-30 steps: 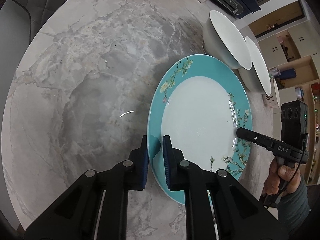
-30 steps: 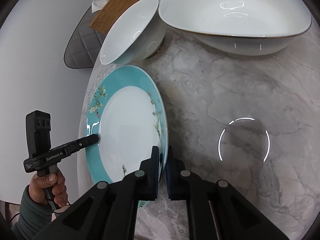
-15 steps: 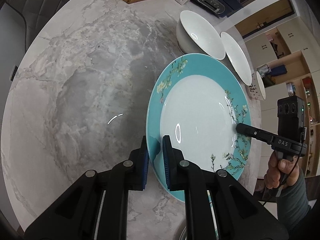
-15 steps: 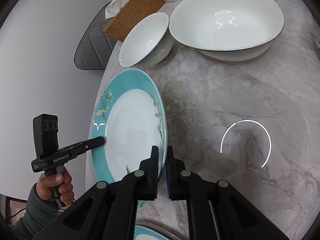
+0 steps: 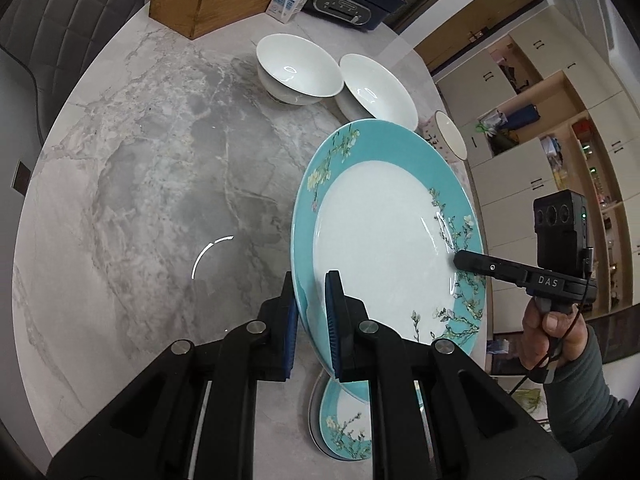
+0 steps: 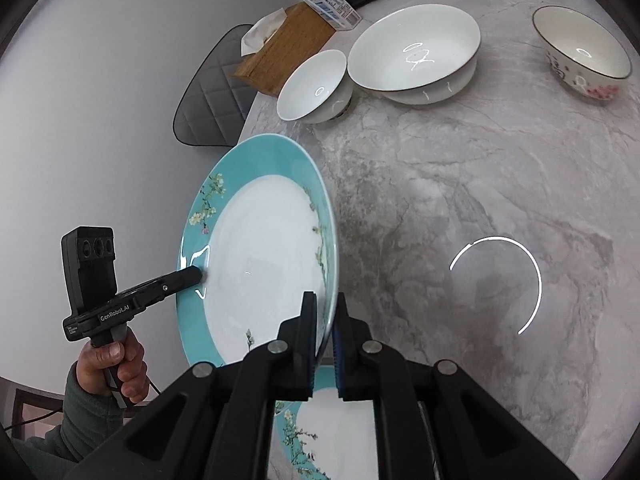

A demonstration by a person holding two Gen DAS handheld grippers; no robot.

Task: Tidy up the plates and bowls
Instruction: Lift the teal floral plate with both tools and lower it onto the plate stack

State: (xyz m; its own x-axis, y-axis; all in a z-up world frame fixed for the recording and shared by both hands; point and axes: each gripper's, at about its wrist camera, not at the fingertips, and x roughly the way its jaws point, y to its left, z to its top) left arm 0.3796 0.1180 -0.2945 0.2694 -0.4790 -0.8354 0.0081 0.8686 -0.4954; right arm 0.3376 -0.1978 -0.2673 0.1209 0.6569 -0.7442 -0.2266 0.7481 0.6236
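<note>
Tools (image 5: 312, 312) (both clamped) on plate (image 5: 384, 236)

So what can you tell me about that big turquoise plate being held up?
The turquoise plate is round and glossy, ceramic by its look, with a white centre and a broad turquoise rim painted with blossom branches. It hangs tilted above the marble table, pinched at opposite edges by the left gripper and the right gripper. A matching plate lies below.

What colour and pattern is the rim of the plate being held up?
The plate has a turquoise rim with blossom branches around a white centre, clearest in the left wrist view.
</note>
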